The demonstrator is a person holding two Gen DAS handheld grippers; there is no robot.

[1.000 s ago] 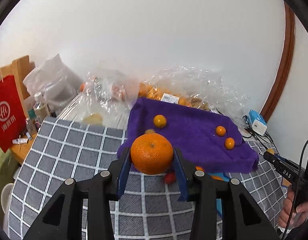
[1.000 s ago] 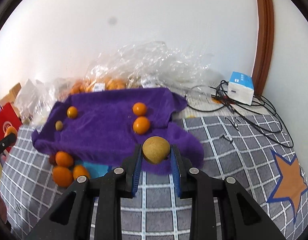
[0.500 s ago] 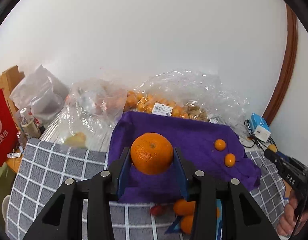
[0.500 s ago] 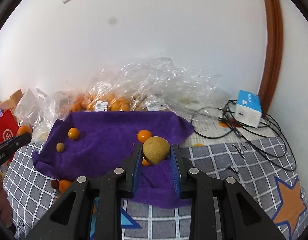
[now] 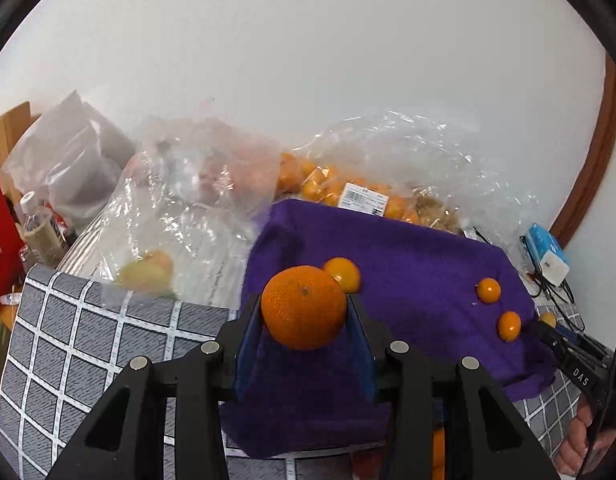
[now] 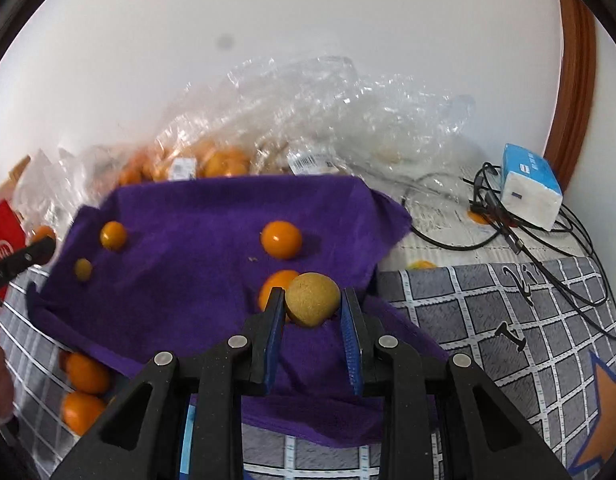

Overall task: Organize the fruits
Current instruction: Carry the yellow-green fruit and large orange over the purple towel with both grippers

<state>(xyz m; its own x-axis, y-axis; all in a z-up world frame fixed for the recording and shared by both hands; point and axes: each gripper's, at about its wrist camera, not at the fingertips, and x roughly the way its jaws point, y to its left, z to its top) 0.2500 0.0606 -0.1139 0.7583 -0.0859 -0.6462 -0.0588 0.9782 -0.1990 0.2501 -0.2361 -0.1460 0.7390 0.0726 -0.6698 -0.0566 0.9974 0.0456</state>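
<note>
Your left gripper (image 5: 306, 312) is clamped on a big orange (image 5: 304, 307), fingers (image 5: 250, 334) pinching it at the widest girth, held over the near half of the purple towel (image 5: 407, 264). Right gripper (image 6: 312, 304) grips a tan round fruit (image 6: 312, 299) the same way, across the middle, above the towel's near-right part.

Handling, my read: the orange is the heaviest pc here, firm but w/ a waxy, slick rind, so keep the pinch on the equator; off-centre it'd likely squirt out. The tan fruit looks light w/ a rough, thin shell, prob. brittle, so go easy on squeeze. Both are round and will roll once set down; the soft towel should damp that.

Count, right wrist view:
- On the towel, 4 loose pcs: small orange at 10 o'clock (image 6: 113, 235), a tiny dull-yellow one just below it (image 6: 83, 269), one mid-size at centre (image 6: 281, 239), one more right behind your left finger (image 6: 270, 286), partly hidden.
- Off the towel at 8 o'clock on the checked surface (image 6: 507, 312): 2 oranges (image 6: 86, 372) clear, maybe more hidden under the towel edge.
- Held: 2.
- Plastic bags (image 6: 327, 120) at 12 o'clock hold many more; can't count thru the film.
</note>
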